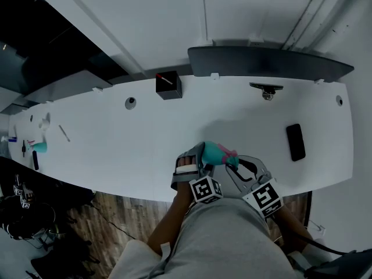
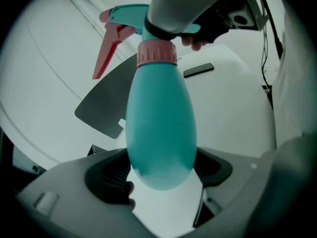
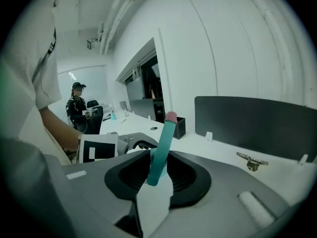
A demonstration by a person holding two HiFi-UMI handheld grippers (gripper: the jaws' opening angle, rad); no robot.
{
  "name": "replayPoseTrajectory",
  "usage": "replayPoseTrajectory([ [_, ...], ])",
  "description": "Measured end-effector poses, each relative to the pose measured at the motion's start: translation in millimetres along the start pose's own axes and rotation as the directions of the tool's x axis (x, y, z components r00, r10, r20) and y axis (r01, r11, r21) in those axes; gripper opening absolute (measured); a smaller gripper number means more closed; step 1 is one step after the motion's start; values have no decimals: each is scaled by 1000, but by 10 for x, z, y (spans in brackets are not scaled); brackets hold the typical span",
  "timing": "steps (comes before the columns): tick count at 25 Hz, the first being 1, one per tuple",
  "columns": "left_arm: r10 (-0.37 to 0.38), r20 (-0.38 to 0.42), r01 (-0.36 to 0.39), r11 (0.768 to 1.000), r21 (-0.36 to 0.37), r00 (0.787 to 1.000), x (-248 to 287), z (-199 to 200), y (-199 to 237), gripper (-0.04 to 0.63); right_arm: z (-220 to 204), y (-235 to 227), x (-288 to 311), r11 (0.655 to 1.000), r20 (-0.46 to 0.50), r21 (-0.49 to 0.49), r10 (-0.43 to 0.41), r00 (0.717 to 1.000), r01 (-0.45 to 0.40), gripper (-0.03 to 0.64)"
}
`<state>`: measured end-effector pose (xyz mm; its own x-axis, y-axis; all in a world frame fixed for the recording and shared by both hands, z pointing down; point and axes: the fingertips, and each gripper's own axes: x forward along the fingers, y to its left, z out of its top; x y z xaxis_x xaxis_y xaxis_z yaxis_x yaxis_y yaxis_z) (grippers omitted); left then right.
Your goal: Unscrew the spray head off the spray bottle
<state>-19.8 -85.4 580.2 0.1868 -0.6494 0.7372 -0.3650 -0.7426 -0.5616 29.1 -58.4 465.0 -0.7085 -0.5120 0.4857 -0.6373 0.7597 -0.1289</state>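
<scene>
Head view: the spray bottle (image 1: 215, 153) is held in the air over the near edge of the table (image 1: 116, 150), at 6 o'clock, between both tools

Left gripper view: the left gripper (image 2: 163, 175) is clamped on the bottle's rounded base, with the pink collar (image 2: 156, 53) at 12 o'clock

Right gripper view: the right gripper (image 3: 157, 172) pinches the spray head (image 3: 163, 143)

This looks like mid-unscrewing. The next move calls for twisting the head while holding the body so it cannot turn

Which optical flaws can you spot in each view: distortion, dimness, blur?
Head view: dim, bluish, desk edges bowed. Left gripper view: heavy fisheye, black corners, spray bottle looms large. Right gripper view: fisheye curves the divider panel; near foreground soft.
</scene>
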Motion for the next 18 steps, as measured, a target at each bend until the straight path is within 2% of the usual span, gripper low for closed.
replayPoseTrajectory([
  [6,-17,13,16,1000,2,1000,-43,32,-37,388,-33,-23,-39,997,-36,-44,62,997,-64,107],
  [8,-18,21,18,1000,-5,1000,-57,42,-42,388,-21,-2,-51,988,-55,-126,88,995,-94,109],
  [9,-25,20,25,1000,-2,999,-58,44,-59,388,-26,34,-58,970,-75,-213,101,992,-115,106],
  [10,-35,18,35,999,9,999,-54,42,-87,387,-48,89,-67,932,-102,-333,112,988,-141,103],
  [11,-46,15,45,999,28,999,-49,36,-124,387,-89,156,-77,866,-136,-469,121,983,-171,103],
  [13,-67,18,65,996,64,998,-48,30,-210,385,-202,276,-109,671,-210,-702,126,970,-239,100],
  [14,-76,26,74,995,67,997,-52,37,-249,385,-249,296,-127,586,-244,-765,119,962,-266,100],
  [15,-84,37,82,995,53,996,-59,49,-276,385,-270,284,-138,541,-266,-793,108,958,-281,100],
  [16,-91,51,90,996,24,995,-68,64,-284,385,-260,252,-141,536,-270,-797,98,958,-279,100],
  [17,-94,66,96,995,-14,993,-77,78,-277,385,-223,214,-138,558,-256,-787,90,963,-261,108],
  [18,-95,79,100,994,-51,992,-83,89,-261,385,-166,182,-137,600,-226,-765,89,970,-234,118],
])
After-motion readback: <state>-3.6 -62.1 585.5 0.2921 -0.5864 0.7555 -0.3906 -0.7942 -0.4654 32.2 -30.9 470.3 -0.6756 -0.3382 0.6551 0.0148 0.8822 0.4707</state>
